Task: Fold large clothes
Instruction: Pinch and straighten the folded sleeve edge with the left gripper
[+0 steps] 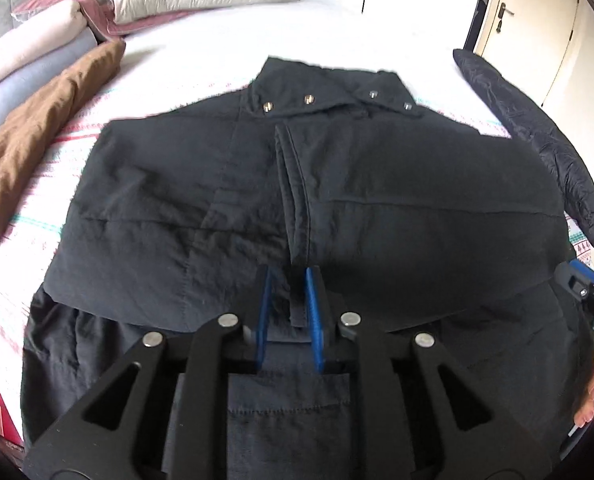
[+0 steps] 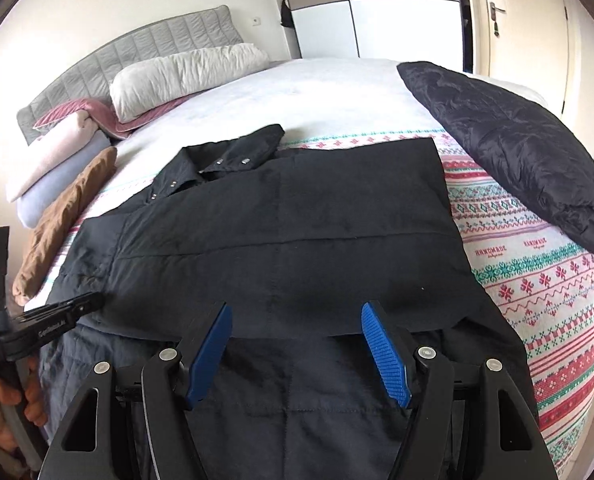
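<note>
The big black jacket (image 1: pixel 297 184) is lying flat on the bed (image 2: pixel 337 92), collar (image 1: pixel 329 88) pointing at the pillows (image 2: pixel 185 76). Both sleeves are looking folded in already, meeting down the middle. The bottom part is hanging near the bed's edge and is not folded up yet, so I am guessing the job is about half done.

The left gripper (image 1: pixel 289 304) is nearly closed, with a sleeve end sitting between its blue pads; I cannot tell if it is really pinching. The right gripper (image 2: pixel 297 340) is wide open, holding nothing, hovering over the jacket's lower part.
</note>
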A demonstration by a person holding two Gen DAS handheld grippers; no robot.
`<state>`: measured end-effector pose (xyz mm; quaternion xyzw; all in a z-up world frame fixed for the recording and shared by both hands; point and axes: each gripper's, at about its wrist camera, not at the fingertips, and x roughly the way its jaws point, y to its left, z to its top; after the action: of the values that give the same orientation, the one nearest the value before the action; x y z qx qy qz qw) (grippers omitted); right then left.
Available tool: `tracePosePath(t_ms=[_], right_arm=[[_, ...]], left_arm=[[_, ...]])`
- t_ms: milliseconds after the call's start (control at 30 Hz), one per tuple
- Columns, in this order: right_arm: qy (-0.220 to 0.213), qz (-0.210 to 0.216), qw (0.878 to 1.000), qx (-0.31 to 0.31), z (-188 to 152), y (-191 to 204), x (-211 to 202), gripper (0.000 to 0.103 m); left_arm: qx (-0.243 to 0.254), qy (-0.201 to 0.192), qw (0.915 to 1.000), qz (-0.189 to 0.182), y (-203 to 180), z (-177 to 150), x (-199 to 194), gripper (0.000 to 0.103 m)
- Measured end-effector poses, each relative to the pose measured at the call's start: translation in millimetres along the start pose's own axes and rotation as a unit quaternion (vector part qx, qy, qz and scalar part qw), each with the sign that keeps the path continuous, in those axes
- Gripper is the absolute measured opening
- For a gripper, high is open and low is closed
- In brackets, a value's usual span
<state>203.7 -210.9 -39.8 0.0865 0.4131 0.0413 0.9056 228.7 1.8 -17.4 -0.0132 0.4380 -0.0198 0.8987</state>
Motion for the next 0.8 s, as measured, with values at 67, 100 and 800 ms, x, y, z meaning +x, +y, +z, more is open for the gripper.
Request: tracePosePath(t_ms=[67, 100, 800], right_arm=[[-0.003, -0.007, 1.0, 0.0, 1, -2, 2, 0.068], [-0.008, -0.008, 1.0, 0.0, 2, -3, 2, 0.068], [0.04, -0.054, 0.998, 0.001, -7, -2, 6, 0.068]], left_arm=[[0.014, -0.053, 0.9984, -0.009, -6, 4, -21, 0.025], [0.02, -0.073, 0.997, -0.02, -9, 6, -29, 0.029], [0.037, 0.014, 0.995, -0.092, 6, -26, -43, 0.082]])
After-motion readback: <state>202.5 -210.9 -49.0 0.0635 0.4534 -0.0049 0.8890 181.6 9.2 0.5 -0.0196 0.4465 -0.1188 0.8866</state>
